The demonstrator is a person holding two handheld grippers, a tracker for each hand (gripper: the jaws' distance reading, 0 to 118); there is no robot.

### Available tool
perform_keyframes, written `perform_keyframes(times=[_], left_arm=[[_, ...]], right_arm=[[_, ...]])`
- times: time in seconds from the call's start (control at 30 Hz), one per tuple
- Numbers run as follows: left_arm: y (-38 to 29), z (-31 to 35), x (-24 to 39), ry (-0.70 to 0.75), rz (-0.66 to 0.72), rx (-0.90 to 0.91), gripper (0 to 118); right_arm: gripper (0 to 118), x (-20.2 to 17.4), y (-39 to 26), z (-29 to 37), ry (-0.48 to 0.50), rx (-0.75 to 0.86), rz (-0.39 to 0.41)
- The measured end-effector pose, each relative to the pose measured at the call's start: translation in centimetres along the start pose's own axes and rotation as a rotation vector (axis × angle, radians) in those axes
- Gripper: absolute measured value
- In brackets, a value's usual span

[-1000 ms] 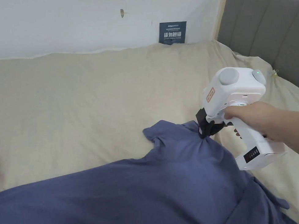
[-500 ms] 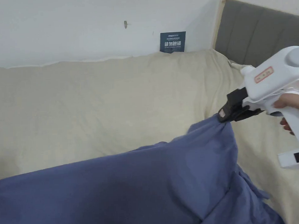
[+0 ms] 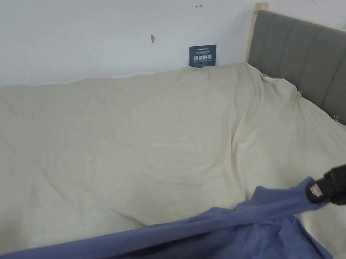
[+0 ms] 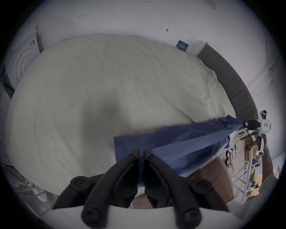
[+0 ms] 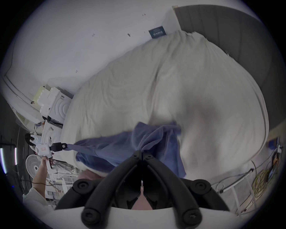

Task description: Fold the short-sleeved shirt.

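The blue shirt (image 3: pixel 222 232) hangs stretched between the two grippers, low over the near edge of the bed (image 3: pixel 133 143). The right gripper (image 3: pixel 318 191) has its fingers closed tight on a bunched corner of the cloth, and the left gripper (image 4: pixel 141 152) has its fingers pinched on the opposite end, fabric running up between them. Holding it taut like this looks like a way to pull the creases out and square the shirt up before laying it flat — no fold has been made yet, as far as I can judge.

The bed is covered by a pale cream sheet, softly rumpled, with plenty of bare room for spreading. A grey padded headboard (image 3: pixel 308 56) stands at the right end, and a white wall runs behind with a small dark sign (image 3: pixel 202 56) propped at the mattress edge. Off the foot — boxes, a fan (image 5: pixel 33 165) and loose cables.
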State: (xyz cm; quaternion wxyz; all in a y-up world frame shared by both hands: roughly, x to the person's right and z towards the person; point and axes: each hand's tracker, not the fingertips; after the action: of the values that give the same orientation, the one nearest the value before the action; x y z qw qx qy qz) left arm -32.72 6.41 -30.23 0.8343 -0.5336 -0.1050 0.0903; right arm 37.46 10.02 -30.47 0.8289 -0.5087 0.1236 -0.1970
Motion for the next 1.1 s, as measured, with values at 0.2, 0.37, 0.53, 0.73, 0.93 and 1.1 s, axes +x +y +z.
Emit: perform_keyframes(times=[0.2,0.37,0.53,0.73,0.93,1.1], left_arm=[[-4.4,-4.2,-1.3,-0.009,0.021,-0.097,7],[-5.7,-6.1,-2.8,0.006,0.096,-0.125,47],[-5.9,-3.9,-3.4,0.138,0.055,-0.063,106],[-6.7,1.5,-0.2,0.304,0.009,0.126,106],[-11.1,7.4,5.4,0.178,0.012,0.559,105],[-14.6,8.6,8.4,0.237,0.011,0.769,30]], right_arm=[[1,4.2,-5.2,-5.9,-0.085,-0.111,-0.071],[33,7.0,-5.8,-9.1,-0.107,-0.112,-0.124],[104,6.4,-4.8,-6.8,-0.313,-0.093,-0.038],[104,3.1,-5.0,-0.6,-0.360,0.182,0.001],[101,-4.2,-9.8,2.9,-0.081,0.481,0.074],[19,-11.4,-14.3,2.9,0.025,0.706,0.203]])
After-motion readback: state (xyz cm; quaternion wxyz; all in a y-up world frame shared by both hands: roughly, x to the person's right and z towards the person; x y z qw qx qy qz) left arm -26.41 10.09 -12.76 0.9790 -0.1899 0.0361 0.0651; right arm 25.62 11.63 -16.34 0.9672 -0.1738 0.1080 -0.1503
